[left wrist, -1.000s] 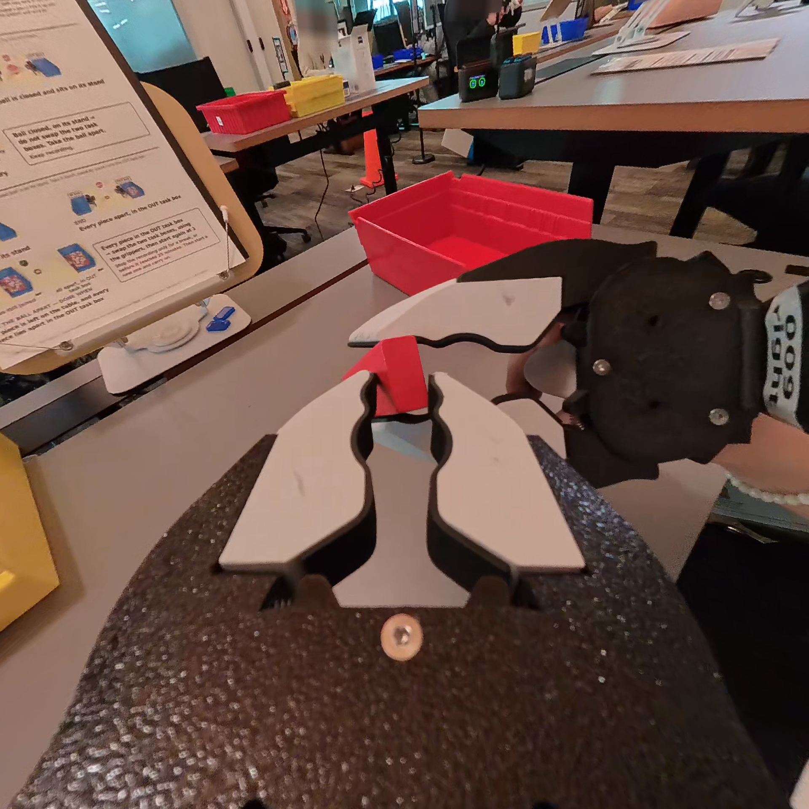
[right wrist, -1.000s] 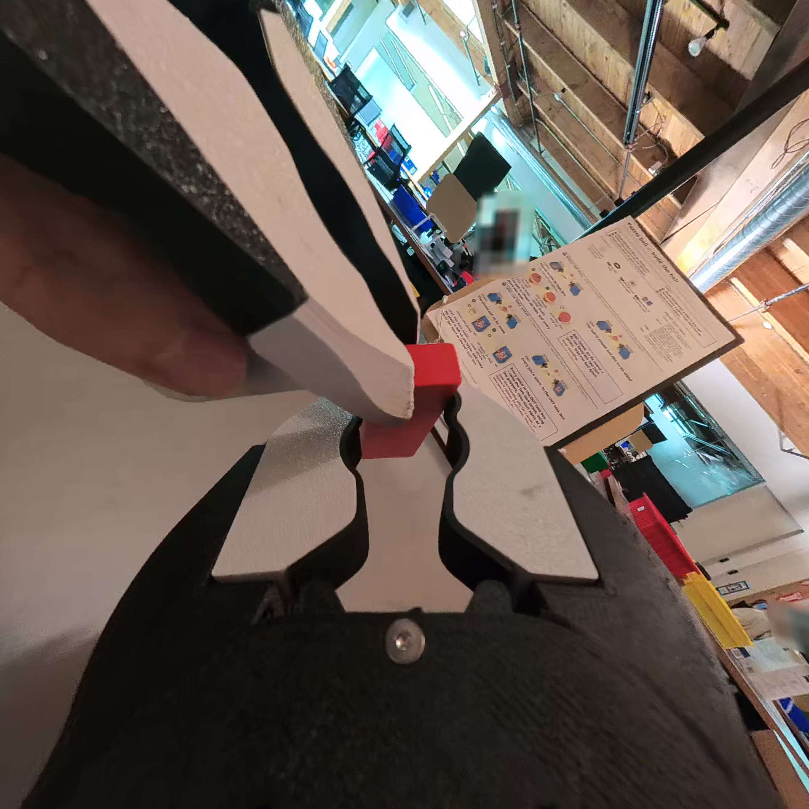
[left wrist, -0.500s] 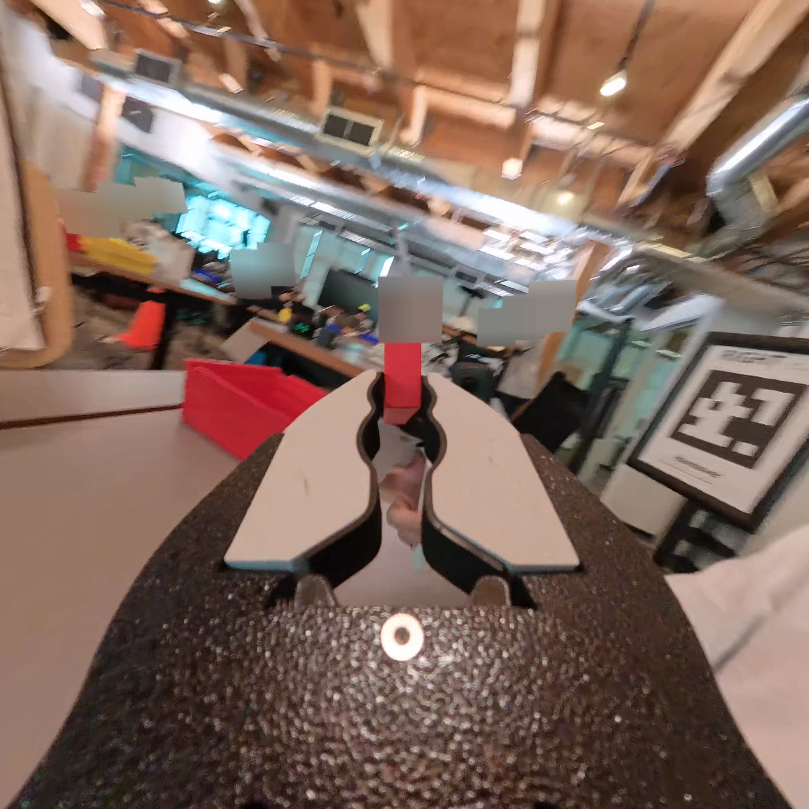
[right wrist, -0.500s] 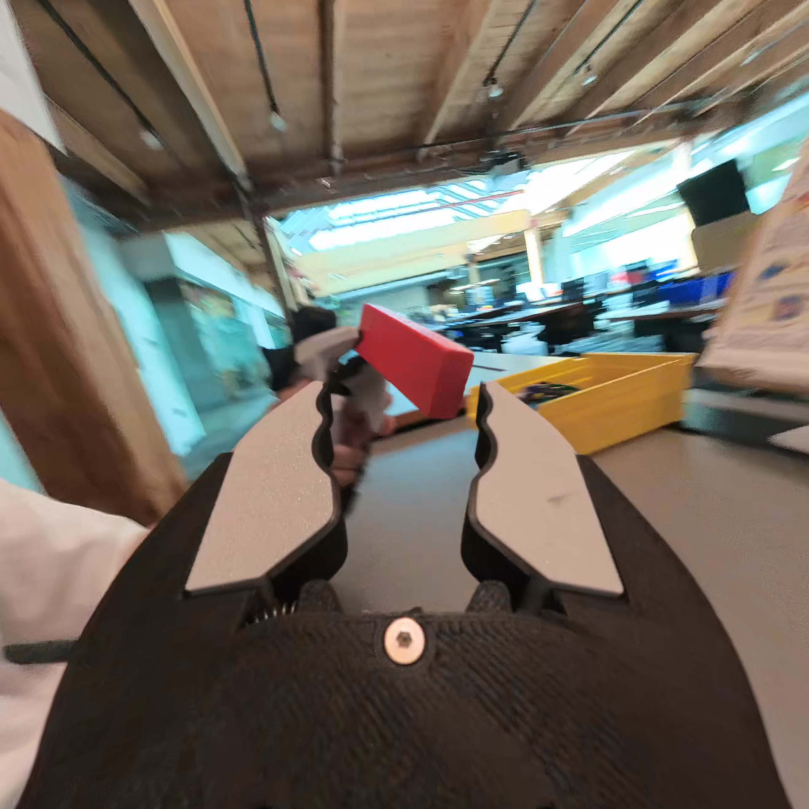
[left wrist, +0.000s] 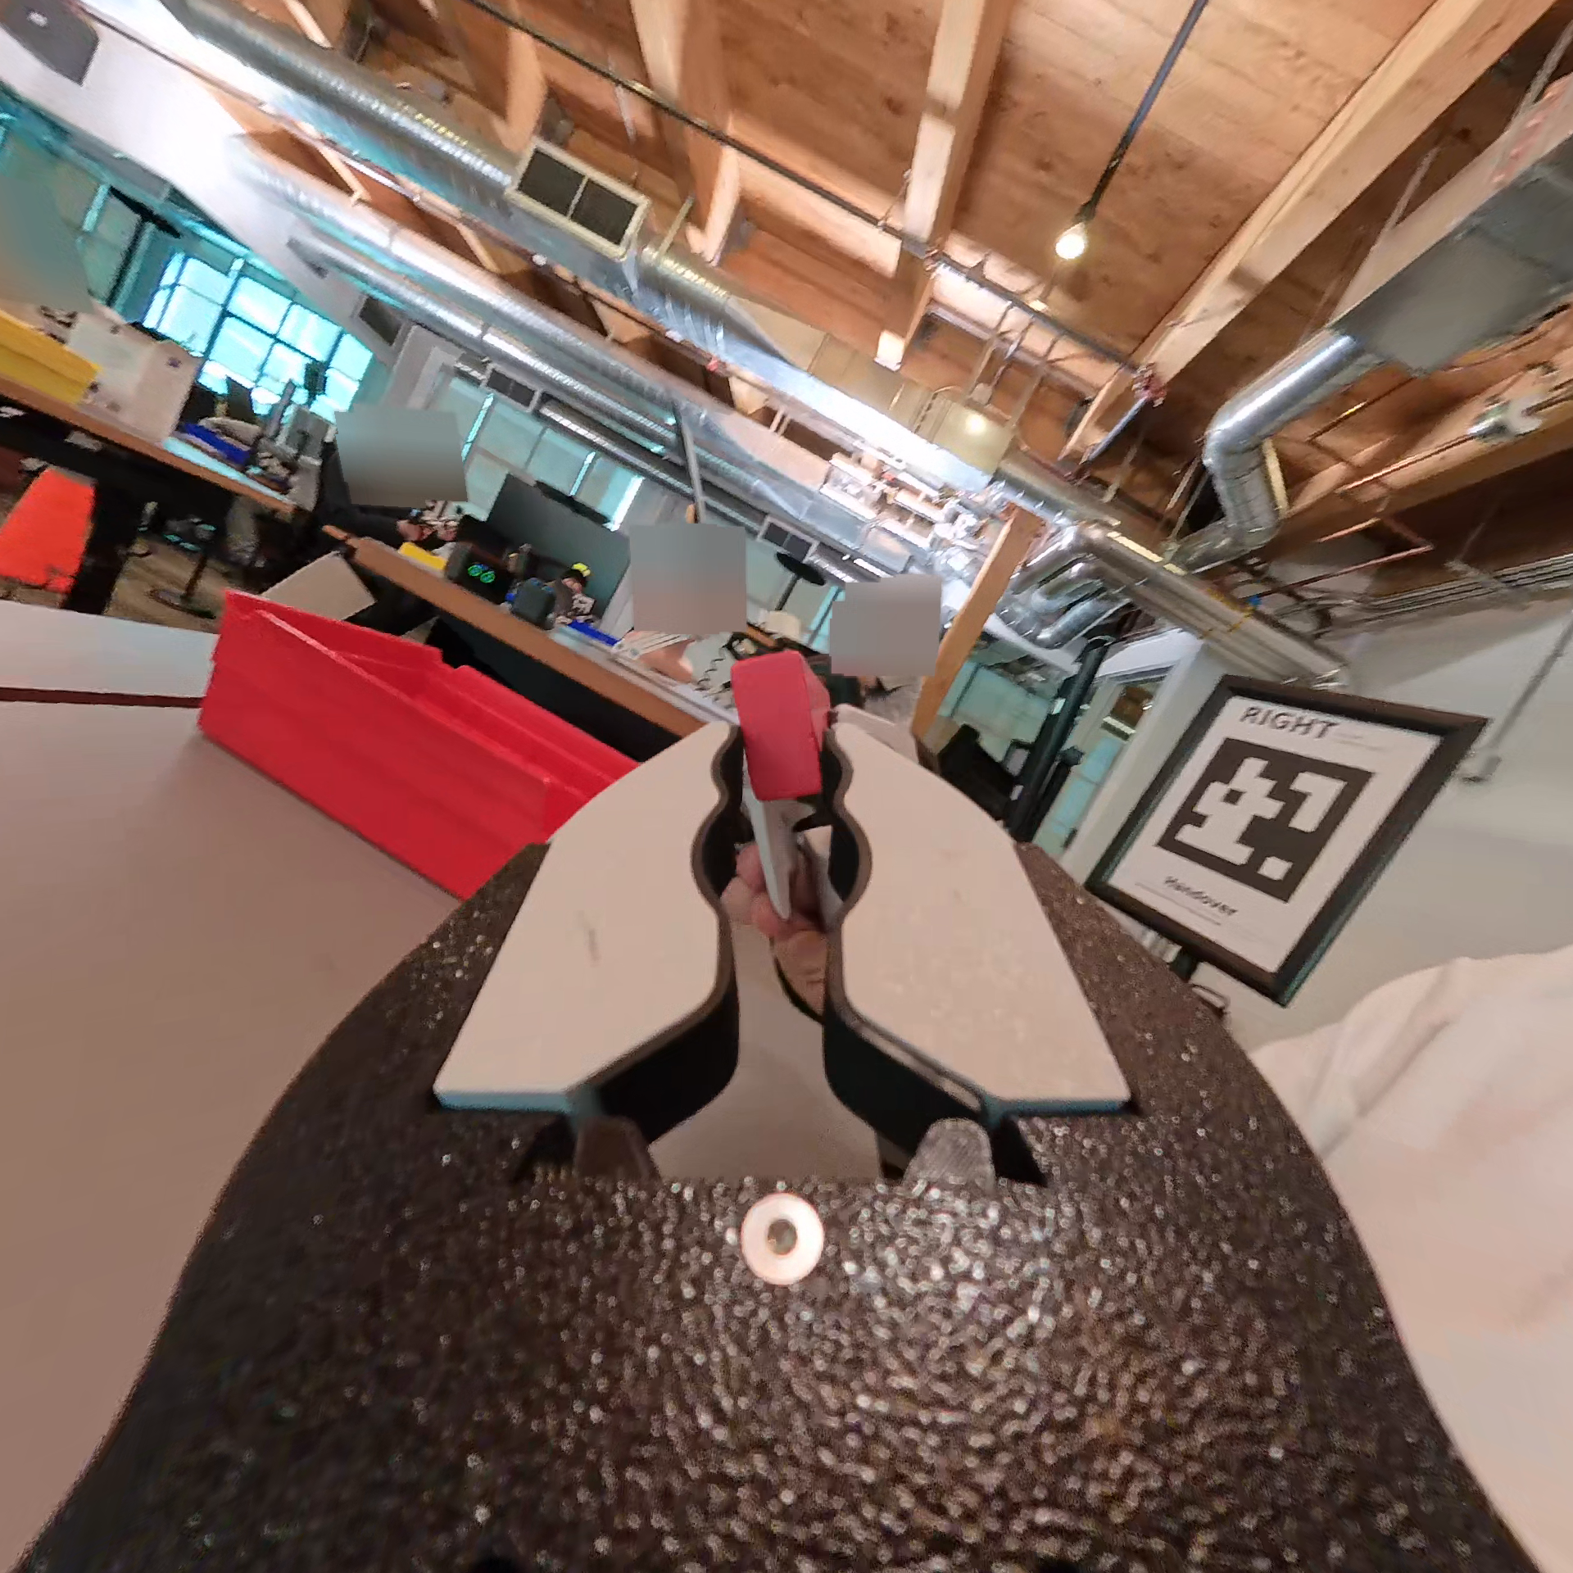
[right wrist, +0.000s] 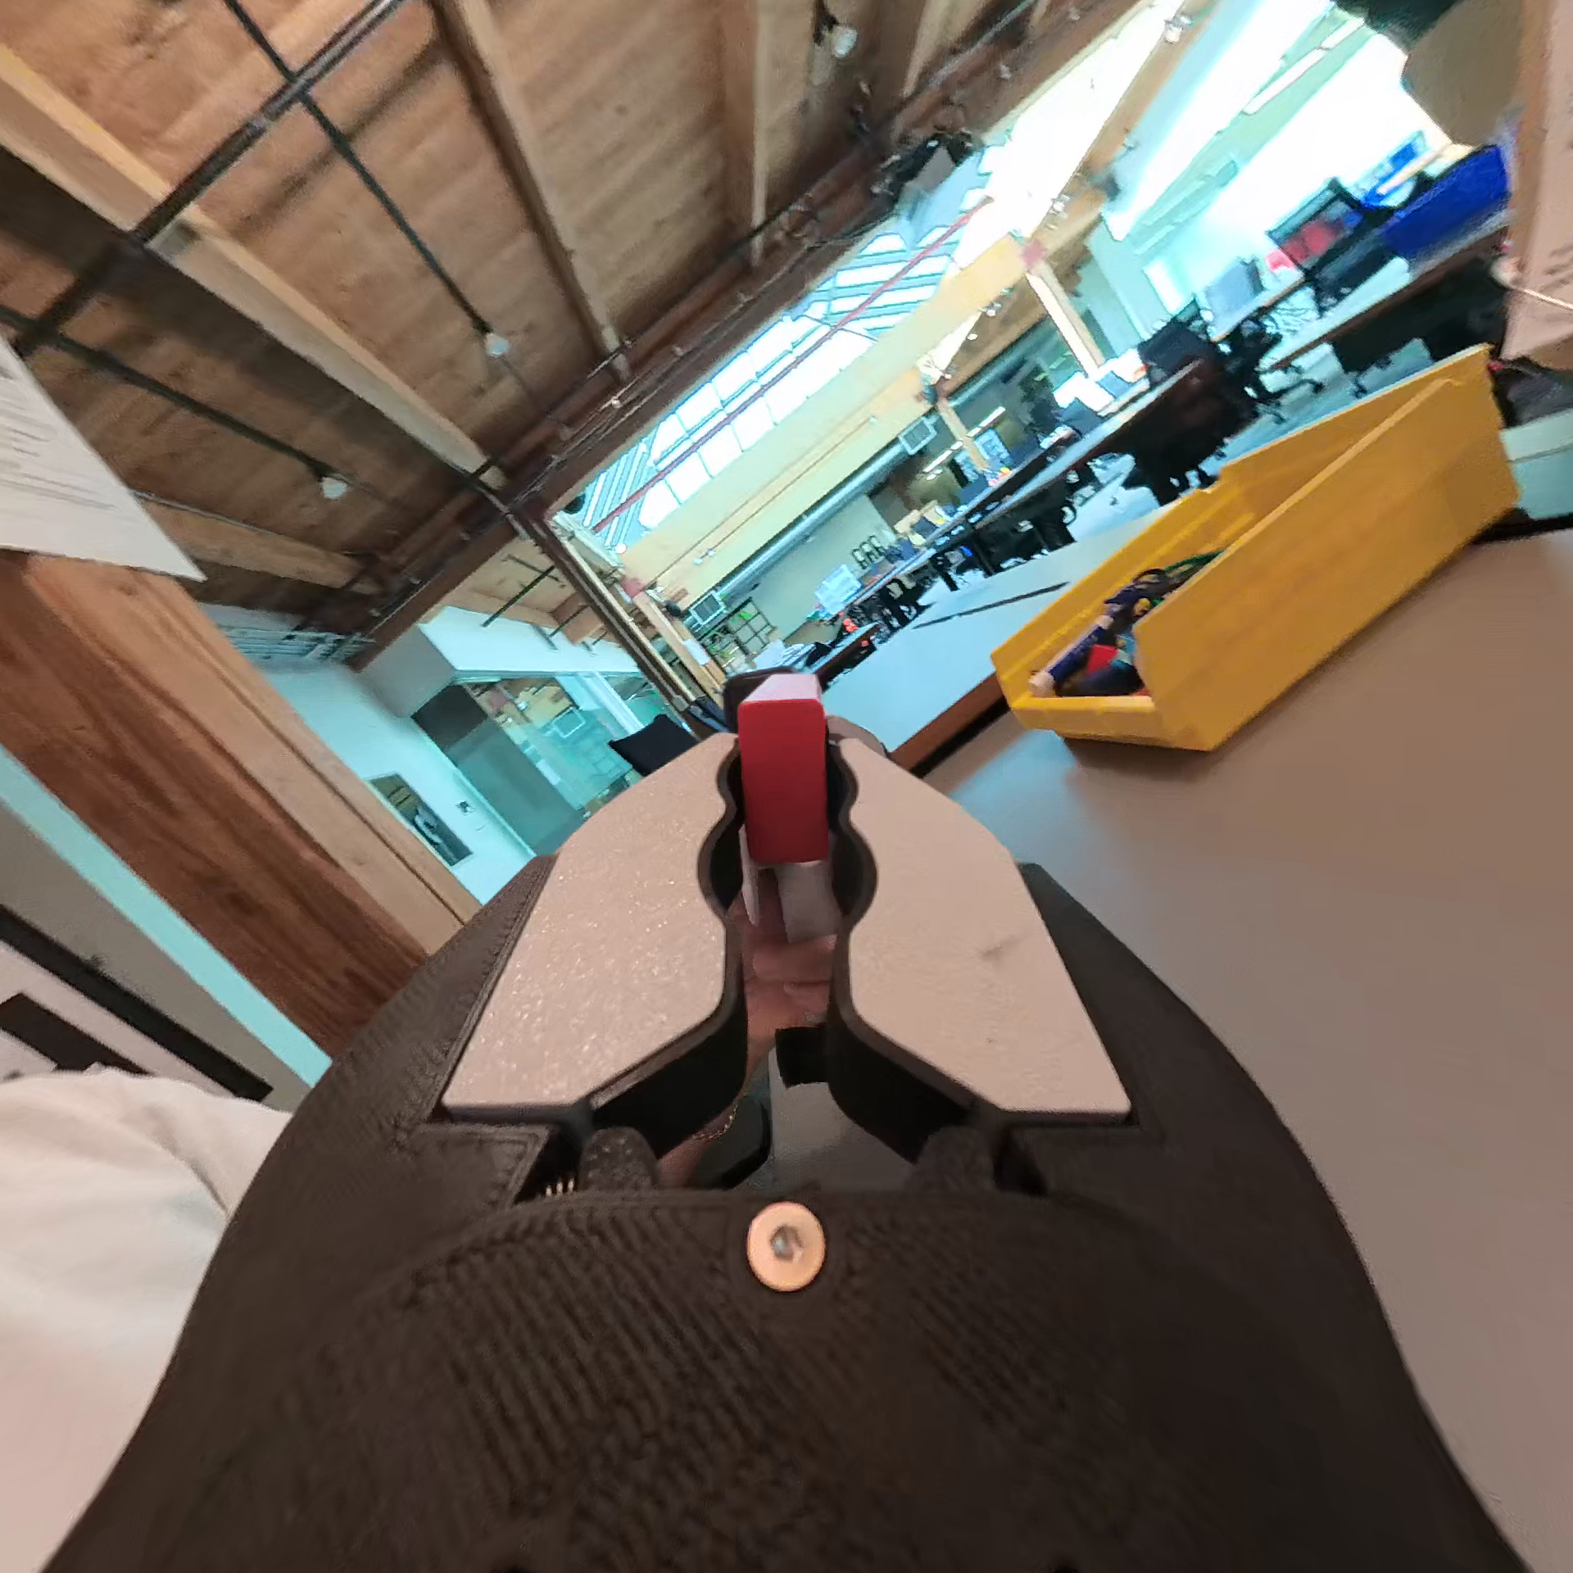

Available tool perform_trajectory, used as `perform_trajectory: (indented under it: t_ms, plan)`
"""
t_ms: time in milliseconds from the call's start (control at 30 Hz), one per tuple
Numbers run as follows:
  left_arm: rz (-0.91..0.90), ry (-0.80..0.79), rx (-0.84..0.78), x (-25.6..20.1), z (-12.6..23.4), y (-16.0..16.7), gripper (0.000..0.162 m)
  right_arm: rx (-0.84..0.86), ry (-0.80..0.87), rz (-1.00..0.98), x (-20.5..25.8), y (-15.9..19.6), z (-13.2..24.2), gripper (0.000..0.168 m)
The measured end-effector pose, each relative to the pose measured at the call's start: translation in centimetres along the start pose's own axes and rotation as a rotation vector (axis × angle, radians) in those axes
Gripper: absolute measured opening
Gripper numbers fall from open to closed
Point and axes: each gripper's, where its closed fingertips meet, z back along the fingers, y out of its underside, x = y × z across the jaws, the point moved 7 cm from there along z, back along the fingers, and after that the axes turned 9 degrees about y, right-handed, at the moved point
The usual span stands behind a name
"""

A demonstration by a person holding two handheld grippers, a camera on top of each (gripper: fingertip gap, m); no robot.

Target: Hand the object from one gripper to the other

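A small red block [left wrist: 779, 736] is held up in the air between both grippers, which face each other. My left gripper [left wrist: 783, 757] is shut on one end of it. My right gripper [right wrist: 781, 787] is shut on the same red block [right wrist: 781, 783] from the opposite side. In each view the other gripper's grey fingers [left wrist: 773, 851] show just behind the block, as in the right wrist view [right wrist: 804, 902], with a hand behind them. Both cameras tilt upward toward the ceiling.
A red bin [left wrist: 366, 740] stands on the grey table [left wrist: 128, 894] to the left. A yellow bin [right wrist: 1277, 579] with several small items stands on the table [right wrist: 1319, 851] at right. A framed black-and-white marker sign [left wrist: 1260, 834] stands to the right. A white sleeve [left wrist: 1447, 1192] is close by. My right fingertips sit around 5 centimetres from my left ones.
Both grippers swung up from the table to face each other. The right gripper, open around the block half a second ago, has closed on it. The left gripper still grips it.
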Motion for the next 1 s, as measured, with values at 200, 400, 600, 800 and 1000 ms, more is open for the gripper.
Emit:
perform_trajectory:
  t_ms: [200, 400, 600, 800, 1000]
  plan:
    - [-0.518, -0.153, 0.309, -0.8, 0.3, 0.4, 0.047, 0.081, 0.026, -0.117, -1.3, 0.1, 0.4, 0.016]
    - [-1.156, -0.259, 0.672, -2.0, 0.4, 1.5, 0.057, 0.180, -0.012, -0.238, -2.2, 1.2, 0.3, 0.016]
    - [-1.121, -0.208, 0.623, -1.8, 0.4, 2.0, 0.036, 0.226, -0.036, -0.260, -2.1, 2.0, -0.2, 0.016]
    - [-1.021, -0.212, 0.637, -1.1, 0.4, 2.4, 0.034, 0.213, -0.031, -0.266, -2.8, 2.1, -0.1, 0.016]
    - [-0.507, -0.156, 0.523, -1.1, 0.0, 1.0, 0.034, 0.150, 0.049, 0.388, -1.8, 0.5, 1.0, 0.065]
